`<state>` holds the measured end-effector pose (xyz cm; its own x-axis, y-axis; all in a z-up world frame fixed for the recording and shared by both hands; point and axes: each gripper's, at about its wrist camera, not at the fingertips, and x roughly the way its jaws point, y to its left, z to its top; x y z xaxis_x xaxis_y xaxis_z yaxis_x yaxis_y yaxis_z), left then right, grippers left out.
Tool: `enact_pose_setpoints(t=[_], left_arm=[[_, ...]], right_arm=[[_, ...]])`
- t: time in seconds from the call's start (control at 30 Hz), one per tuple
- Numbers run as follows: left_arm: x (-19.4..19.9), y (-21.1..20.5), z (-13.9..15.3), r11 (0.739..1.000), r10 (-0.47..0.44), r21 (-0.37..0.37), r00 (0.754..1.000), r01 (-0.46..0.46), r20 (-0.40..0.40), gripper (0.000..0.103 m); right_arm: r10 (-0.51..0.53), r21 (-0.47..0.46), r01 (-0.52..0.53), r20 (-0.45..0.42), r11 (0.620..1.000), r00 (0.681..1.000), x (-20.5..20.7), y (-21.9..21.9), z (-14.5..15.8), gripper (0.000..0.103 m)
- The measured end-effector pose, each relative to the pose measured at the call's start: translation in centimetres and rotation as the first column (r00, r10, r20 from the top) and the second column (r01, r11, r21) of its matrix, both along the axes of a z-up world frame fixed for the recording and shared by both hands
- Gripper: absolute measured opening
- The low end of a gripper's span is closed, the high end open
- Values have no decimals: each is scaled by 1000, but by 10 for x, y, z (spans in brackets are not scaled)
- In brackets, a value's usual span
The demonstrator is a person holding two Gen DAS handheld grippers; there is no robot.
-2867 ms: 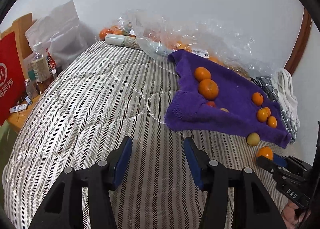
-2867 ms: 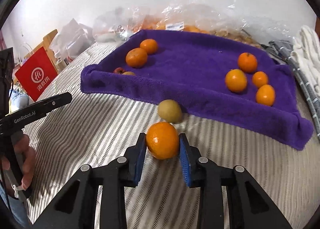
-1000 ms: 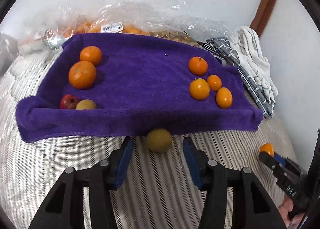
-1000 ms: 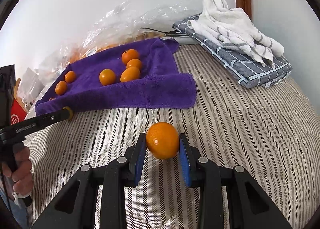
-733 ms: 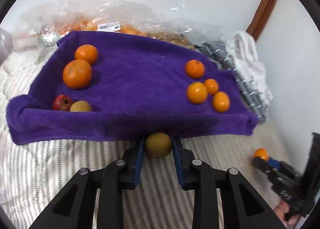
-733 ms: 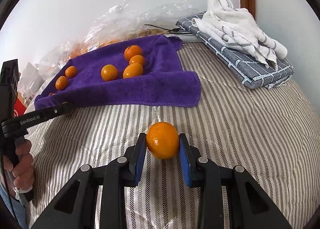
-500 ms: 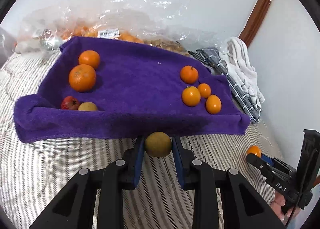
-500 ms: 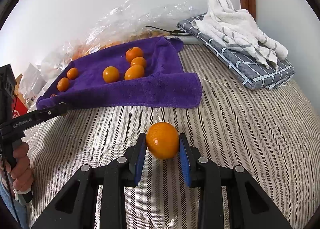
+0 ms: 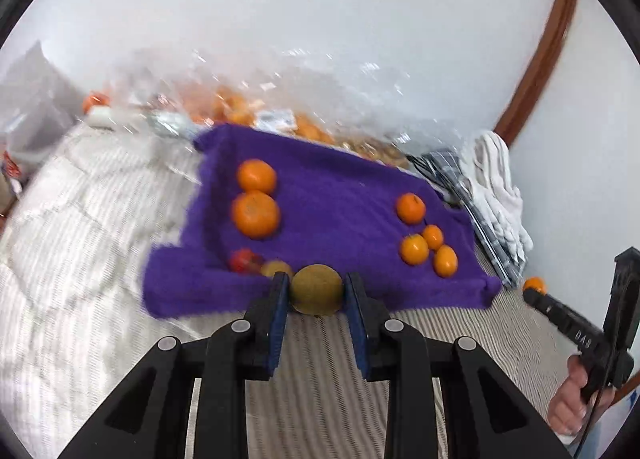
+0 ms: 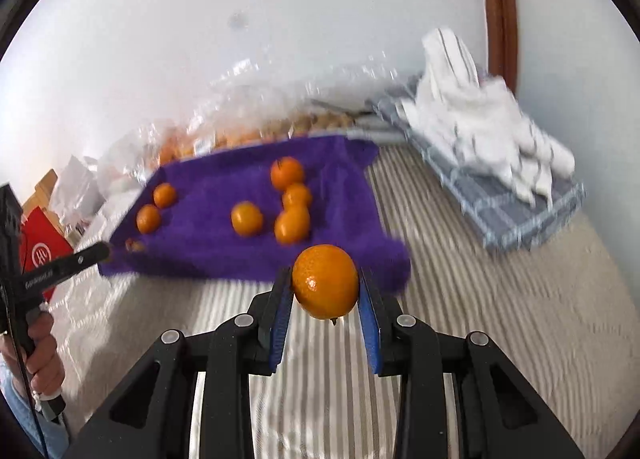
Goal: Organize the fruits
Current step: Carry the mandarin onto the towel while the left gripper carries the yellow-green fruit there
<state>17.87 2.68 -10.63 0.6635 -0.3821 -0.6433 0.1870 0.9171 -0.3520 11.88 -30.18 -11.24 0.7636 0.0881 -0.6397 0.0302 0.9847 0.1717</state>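
Observation:
My left gripper (image 9: 316,291) is shut on a round yellow-green fruit (image 9: 316,287), lifted just before the near edge of the purple towel (image 9: 340,195). On that towel lie two large oranges (image 9: 256,215) at the left, a red fruit (image 9: 243,260) and a second yellow-green fruit (image 9: 276,267) at the near left, and several small oranges (image 9: 416,249) at the right. My right gripper (image 10: 325,283) is shut on an orange (image 10: 325,281), held above the striped bed near the towel's (image 10: 224,219) right corner. Its far view (image 9: 560,313) also shows.
A clear plastic bag of fruit (image 9: 280,115) lies behind the towel against the wall. Folded grey and white cloths (image 10: 492,163) sit at the right. A red bag (image 10: 40,251) and bottles stand off the bed's left side. A hand (image 9: 576,399) holds the right gripper.
The left jaws closed on the yellow-green fruit and lifted it off the bed, swinging left. The right gripper rose with its orange; both views are now blurred.

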Motion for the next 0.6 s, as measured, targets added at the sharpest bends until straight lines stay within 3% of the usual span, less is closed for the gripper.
enact_pose_setpoints(t=[0.3,0.6], left_arm=[[20,28,22,997,69,33,998,-69,6,27],[33,31,8,994,64,85,997,-61,-30,27]], right_arm=[[38,15,-39,38,999,999,65,8,29,32],[133,34,-132,-45,991,990,142,43,-7,32]])
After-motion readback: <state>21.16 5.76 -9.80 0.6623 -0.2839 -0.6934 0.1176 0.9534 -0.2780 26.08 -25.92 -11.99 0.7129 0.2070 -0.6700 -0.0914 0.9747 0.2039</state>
